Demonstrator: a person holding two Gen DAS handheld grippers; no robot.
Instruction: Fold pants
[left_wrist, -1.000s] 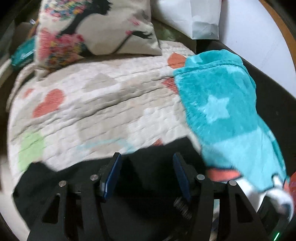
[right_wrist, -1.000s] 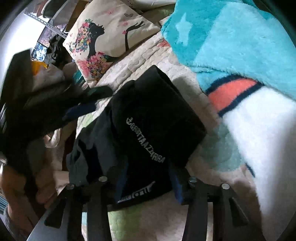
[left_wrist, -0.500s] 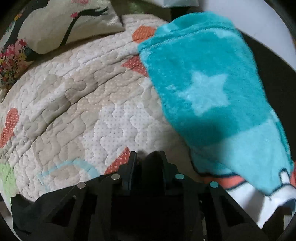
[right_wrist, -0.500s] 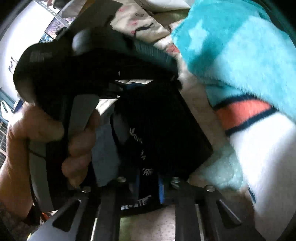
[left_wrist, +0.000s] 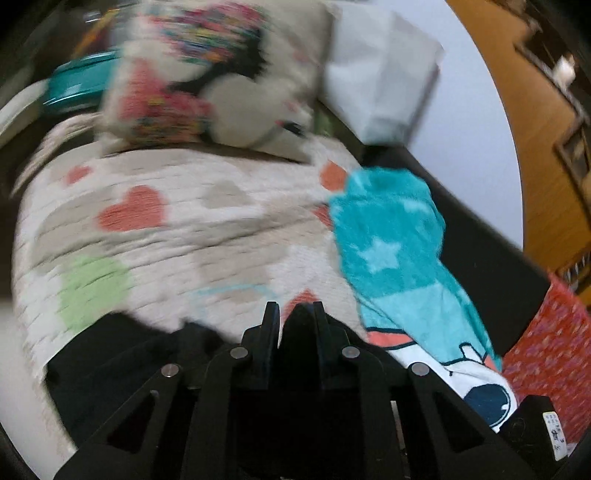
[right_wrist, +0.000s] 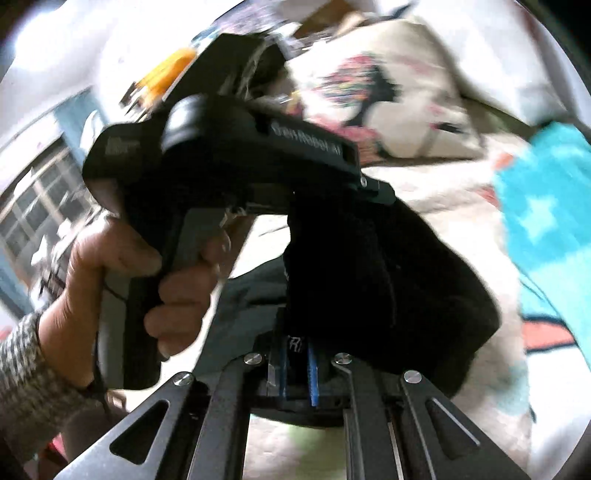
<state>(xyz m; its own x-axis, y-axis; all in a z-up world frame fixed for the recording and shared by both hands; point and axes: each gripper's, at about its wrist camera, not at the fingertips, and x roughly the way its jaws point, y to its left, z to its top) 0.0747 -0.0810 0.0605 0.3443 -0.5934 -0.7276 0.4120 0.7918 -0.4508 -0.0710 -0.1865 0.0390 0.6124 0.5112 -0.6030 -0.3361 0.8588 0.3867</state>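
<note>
Black pants (right_wrist: 399, 280): bunched, lifted above the quilted heart-print bedspread (left_wrist: 177, 236), hanging between the two grippers. Left gripper (left_wrist: 293, 325): jaws just drawn in, pinching a fold of the black cloth. Right gripper (right_wrist: 295, 365): jaws pressed together on a lettered edge of the pants. Left hand (right_wrist: 147, 280): wrapped round the left gripper's handle, in the right wrist view. Turquoise star blanket (left_wrist: 391, 251): on the bed's right side. Printed cushion (left_wrist: 207, 77): at the head, blurred.
</note>
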